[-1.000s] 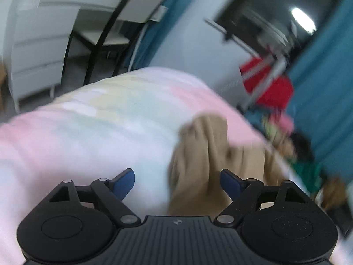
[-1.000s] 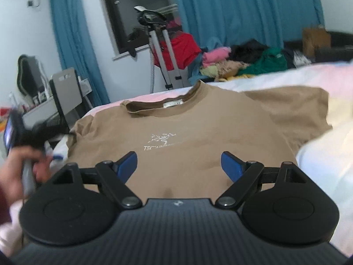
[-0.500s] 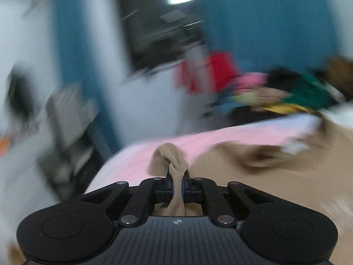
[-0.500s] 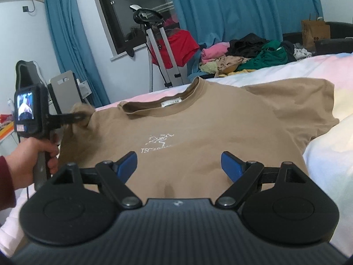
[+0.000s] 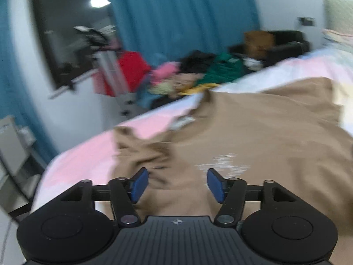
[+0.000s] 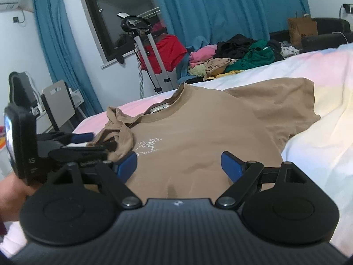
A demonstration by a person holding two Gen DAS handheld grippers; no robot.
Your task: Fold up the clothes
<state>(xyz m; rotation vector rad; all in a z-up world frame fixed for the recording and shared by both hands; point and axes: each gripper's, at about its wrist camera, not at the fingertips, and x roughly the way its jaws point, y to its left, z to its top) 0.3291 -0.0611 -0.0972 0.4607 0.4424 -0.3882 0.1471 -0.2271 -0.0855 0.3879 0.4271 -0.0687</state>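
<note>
A tan T-shirt (image 6: 198, 132) with a white chest print lies face up on the pastel bedsheet (image 6: 320, 137), collar toward the far edge. Its left sleeve (image 6: 119, 130) is folded in over the chest in a crumpled heap; the right sleeve (image 6: 286, 101) lies flat. In the blurred left wrist view the shirt (image 5: 253, 145) fills the foreground. My left gripper (image 5: 177, 184) hovers open just above the folded sleeve (image 5: 143, 152), holding nothing; it shows at the left of the right wrist view (image 6: 88, 142), held by a hand. My right gripper (image 6: 177, 165) is open over the shirt's lower middle.
A pile of mixed clothes (image 6: 233, 57) lies beyond the bed's far edge. A garment steamer stand (image 6: 147, 50) with a red garment stands by the dark window. A grey chair (image 6: 59, 108) is at the left, a brown paper bag (image 6: 302, 31) at the far right.
My left gripper, shut on the left sleeve half a second ago, has carried it inward over the chest and opened, dropping it there. The right gripper has barely moved.
</note>
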